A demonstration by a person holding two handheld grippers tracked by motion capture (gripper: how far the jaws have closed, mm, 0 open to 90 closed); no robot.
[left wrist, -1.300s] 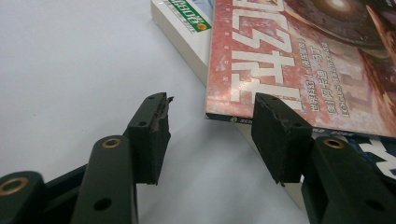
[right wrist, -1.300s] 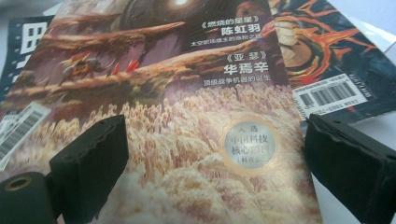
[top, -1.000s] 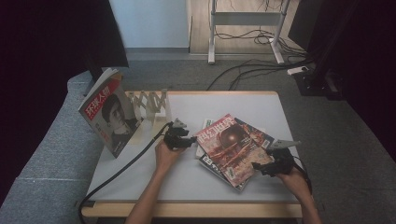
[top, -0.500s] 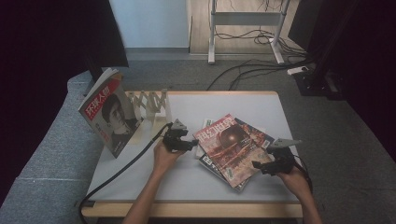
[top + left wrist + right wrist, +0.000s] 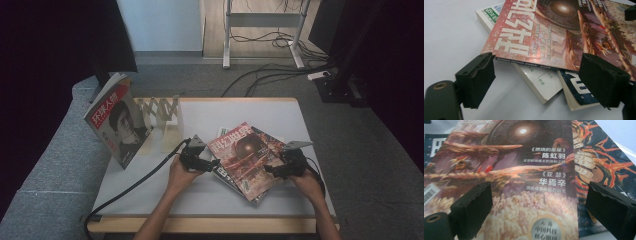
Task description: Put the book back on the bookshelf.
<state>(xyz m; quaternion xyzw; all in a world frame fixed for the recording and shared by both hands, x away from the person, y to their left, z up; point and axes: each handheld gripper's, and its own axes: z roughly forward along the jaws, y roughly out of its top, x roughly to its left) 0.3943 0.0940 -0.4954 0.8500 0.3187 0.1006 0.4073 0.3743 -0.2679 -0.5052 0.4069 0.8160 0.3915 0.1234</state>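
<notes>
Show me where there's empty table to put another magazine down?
The far right corner of the table, behind the magazine pile, is bare. So is the near left part, crossed only by the cable. The middle is crowded by the pile, and the far left by the upright magazine and wooden rack.
</notes>
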